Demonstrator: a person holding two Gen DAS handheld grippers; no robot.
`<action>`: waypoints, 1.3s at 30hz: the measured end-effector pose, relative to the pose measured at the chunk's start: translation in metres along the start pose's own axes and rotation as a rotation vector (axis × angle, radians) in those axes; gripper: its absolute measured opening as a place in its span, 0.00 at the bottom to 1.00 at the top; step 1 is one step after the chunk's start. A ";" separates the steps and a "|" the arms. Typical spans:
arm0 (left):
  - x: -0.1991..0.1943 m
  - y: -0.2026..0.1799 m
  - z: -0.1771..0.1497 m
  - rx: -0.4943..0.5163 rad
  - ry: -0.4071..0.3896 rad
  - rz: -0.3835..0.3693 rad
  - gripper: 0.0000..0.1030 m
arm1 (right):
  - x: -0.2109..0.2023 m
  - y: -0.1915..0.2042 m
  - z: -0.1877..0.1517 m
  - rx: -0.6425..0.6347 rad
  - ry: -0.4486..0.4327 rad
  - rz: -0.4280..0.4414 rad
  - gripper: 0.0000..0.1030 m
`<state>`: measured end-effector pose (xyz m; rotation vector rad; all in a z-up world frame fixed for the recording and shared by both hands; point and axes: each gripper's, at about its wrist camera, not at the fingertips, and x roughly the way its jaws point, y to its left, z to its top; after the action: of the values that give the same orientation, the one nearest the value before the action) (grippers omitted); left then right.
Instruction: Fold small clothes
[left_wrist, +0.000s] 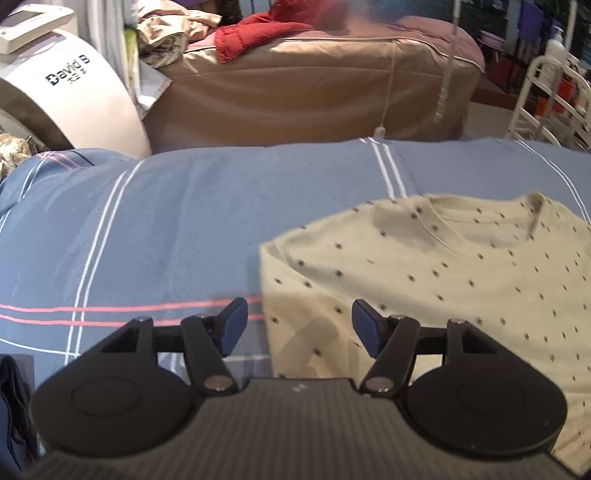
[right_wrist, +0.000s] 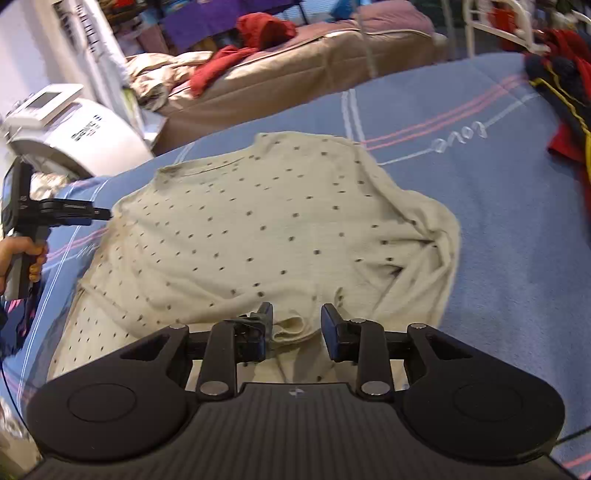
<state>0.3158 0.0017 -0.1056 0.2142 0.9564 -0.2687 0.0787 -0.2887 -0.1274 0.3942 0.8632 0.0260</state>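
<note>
Cream dotted shirt (right_wrist: 258, 229) beneath both open-jawed grippers, left gripper (left_wrist: 297, 325) and right gripper (right_wrist: 297, 328); "David B" on white machine (left_wrist: 70, 85) far beyond.

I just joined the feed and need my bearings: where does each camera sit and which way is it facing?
Left wrist: on the left gripper, facing down over the blue striped bedspread at the cream dotted shirt's left edge; open jaws show.
Right wrist: on the right gripper, over the shirt's near hem; the left hand shows.
Shared: shirt, bedspread, white machine.

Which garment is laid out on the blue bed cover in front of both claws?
The cream dotted top, spread flat ahead of both; the red and navy clothes lie bunched at the cover's far right edge.
</note>
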 end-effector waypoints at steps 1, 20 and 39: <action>-0.003 -0.009 -0.007 0.021 -0.002 -0.019 0.60 | 0.004 0.004 0.000 -0.018 0.010 0.003 0.56; -0.106 -0.102 -0.130 0.107 0.120 -0.432 0.81 | -0.050 0.005 -0.070 -0.185 0.166 -0.012 0.35; -0.153 -0.219 -0.167 0.164 0.095 -0.716 0.07 | -0.069 -0.033 -0.092 0.179 0.038 -0.001 0.43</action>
<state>0.0332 -0.1358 -0.0864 0.0245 1.0819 -1.0035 -0.0396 -0.3017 -0.1415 0.5621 0.9065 -0.0445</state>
